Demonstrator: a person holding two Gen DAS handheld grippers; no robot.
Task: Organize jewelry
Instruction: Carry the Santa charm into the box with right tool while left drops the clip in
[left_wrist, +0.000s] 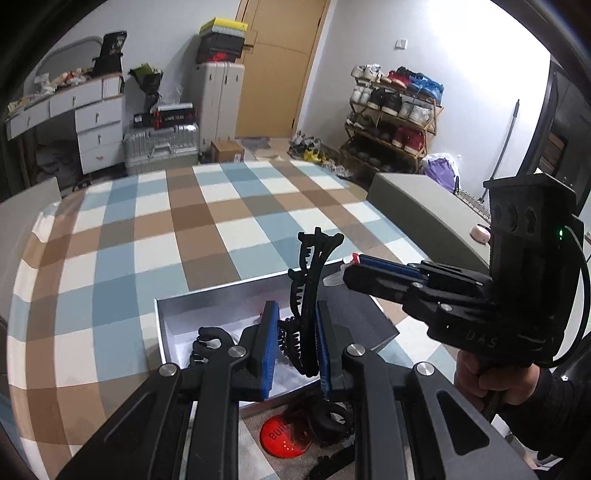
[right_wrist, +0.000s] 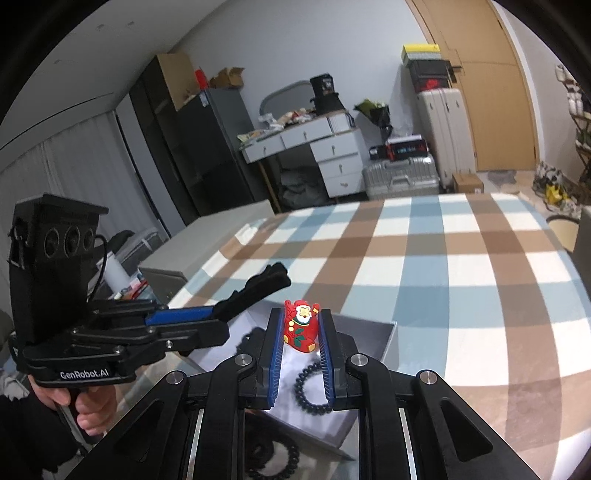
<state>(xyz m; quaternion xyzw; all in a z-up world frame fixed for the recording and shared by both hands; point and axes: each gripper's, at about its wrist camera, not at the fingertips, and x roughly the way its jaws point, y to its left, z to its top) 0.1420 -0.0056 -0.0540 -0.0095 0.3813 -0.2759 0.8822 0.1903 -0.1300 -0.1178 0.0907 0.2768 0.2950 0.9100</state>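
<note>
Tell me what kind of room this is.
Most likely a bedroom or small apartment room at home. A shoe rack full of sneakers stands by the wall, suitcases sit near a white desk with drawers, and a checked blanket covers the work surface.

White walls and a wooden door (left_wrist: 280, 66) stand behind a checked tablecloth (left_wrist: 147, 236); a white drawer desk (right_wrist: 332, 155), silver suitcases (left_wrist: 162, 147) and a shoe rack (left_wrist: 399, 118) line them.

light: bright, from upper right | glare: white wall blown out | edges: fisheye-bent, dark vignette
</note>
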